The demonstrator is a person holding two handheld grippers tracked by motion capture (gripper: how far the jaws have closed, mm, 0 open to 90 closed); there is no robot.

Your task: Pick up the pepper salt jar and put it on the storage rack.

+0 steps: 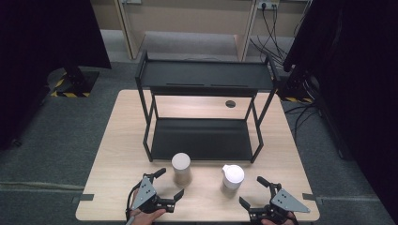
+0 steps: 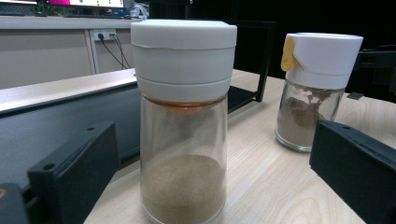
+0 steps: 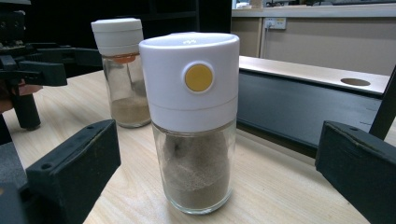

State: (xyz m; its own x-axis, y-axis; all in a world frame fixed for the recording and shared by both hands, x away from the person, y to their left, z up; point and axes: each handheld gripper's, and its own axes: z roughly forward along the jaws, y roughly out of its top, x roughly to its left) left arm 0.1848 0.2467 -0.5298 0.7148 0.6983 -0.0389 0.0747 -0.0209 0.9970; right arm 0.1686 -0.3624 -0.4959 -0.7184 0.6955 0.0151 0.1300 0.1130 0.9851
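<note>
Two glass spice jars upright near the bench (image 1: 117, 154) front edge: plain-lidded jar (image 1: 181, 168) left of centre, yellow-buttoned jar (image 1: 233, 178) right of centre, well apart. Left gripper (image 1: 170, 183) wide, flanking the first without touching; right gripper (image 1: 253, 192) wide, likewise astride the second. Black two-tier rack (image 1: 202, 77) just behind both, filling the bench middle.

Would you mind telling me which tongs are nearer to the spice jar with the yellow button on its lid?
The right. The right tongs sit open just in front of that jar; the left tongs are farther off, open at the plain-lidded jar.
</note>
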